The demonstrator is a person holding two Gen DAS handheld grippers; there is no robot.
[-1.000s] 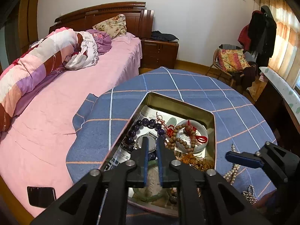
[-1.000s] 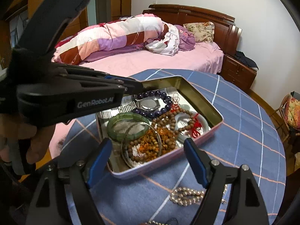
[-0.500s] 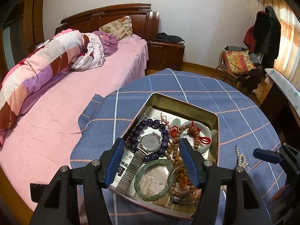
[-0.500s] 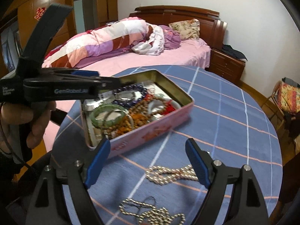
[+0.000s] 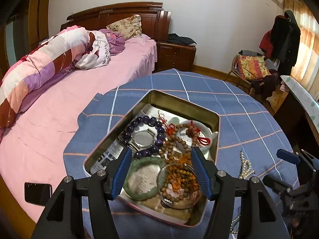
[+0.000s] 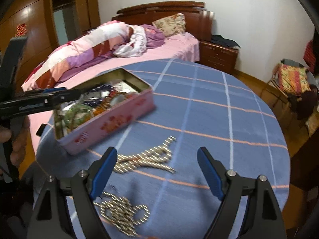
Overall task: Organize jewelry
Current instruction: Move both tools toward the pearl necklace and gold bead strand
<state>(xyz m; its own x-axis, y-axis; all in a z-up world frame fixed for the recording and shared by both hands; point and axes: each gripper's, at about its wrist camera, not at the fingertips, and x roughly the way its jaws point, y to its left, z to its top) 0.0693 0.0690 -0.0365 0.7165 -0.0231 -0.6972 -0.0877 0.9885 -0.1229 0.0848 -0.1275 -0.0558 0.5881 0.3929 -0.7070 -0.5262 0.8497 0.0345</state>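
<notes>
pearl strands (image 6: 145,158) on cloth: two; pink tin (image 6: 111,119): one.

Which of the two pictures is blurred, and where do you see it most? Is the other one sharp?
Right wrist view: motion blur smears the pearl strings into streaks and softens the pink tin; its own fingers stay crisp. Left wrist view: sharp, beads in the tin distinct, only fisheye bending at the edges.
</notes>
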